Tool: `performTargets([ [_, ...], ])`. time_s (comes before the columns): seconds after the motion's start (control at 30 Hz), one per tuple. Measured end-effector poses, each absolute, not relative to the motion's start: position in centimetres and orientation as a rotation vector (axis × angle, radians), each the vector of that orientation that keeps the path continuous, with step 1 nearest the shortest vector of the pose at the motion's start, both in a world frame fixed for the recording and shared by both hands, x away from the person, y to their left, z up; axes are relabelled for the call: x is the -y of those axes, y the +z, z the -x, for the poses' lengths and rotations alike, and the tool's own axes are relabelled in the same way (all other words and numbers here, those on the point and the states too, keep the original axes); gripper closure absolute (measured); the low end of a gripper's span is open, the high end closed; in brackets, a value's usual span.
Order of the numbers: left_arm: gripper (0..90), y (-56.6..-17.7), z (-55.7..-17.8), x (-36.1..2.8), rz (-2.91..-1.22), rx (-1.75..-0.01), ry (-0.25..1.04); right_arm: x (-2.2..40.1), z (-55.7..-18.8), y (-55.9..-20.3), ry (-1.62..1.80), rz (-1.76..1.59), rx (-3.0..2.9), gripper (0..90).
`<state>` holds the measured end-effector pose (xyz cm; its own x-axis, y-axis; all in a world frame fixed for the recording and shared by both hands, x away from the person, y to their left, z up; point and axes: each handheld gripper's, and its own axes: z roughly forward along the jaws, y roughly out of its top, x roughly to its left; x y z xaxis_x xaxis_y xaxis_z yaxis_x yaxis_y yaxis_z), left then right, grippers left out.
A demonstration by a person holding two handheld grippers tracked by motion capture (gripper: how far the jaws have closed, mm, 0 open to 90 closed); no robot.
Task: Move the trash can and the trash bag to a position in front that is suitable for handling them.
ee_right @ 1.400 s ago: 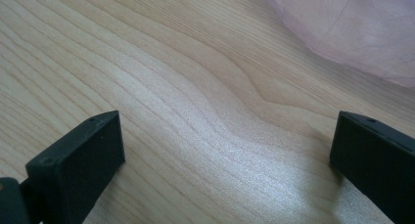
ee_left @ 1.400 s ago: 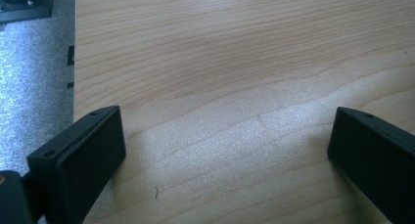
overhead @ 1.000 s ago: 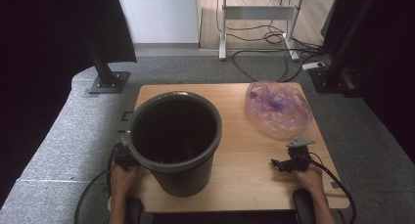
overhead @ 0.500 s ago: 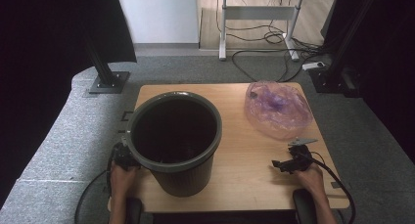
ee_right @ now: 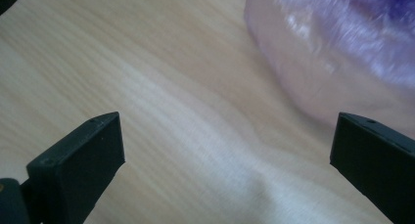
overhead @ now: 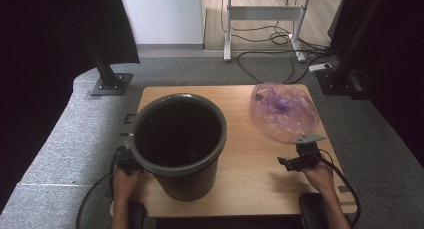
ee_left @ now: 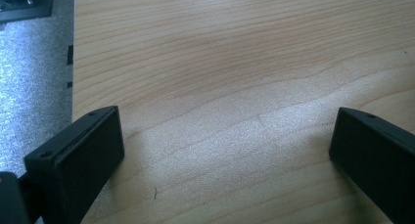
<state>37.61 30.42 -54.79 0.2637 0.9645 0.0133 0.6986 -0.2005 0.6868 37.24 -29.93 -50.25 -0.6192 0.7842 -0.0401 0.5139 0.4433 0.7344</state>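
Right gripper (overhead: 299,160) jaws spread wide, nothing between them, bare wood beneath; crumpled purple plastic bag (overhead: 285,110) lies just ahead of it on far right of wooden table (overhead: 250,174), apart from jaws; left gripper (overhead: 125,158) jaws likewise wide apart over bare tabletop, held at near left edge, just beside large dark bucket (overhead: 178,139); bucket stands upright on left half of table, well apart from bag.
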Motion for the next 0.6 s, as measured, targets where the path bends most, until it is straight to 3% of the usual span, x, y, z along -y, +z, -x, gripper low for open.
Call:
performTargets([
  [0.33,0.0,-54.8,-37.6,-30.4,-1.974,-1.500,0.612,30.0,-42.1,-47.3,1.021,-1.195,-2.231,0.0],
  [0.6,0.0,-54.8,-37.6,-30.4,-1.973,-1.501,0.612,30.1,-46.6,-47.0,0.911,-1.290,-2.162,0.0],
])
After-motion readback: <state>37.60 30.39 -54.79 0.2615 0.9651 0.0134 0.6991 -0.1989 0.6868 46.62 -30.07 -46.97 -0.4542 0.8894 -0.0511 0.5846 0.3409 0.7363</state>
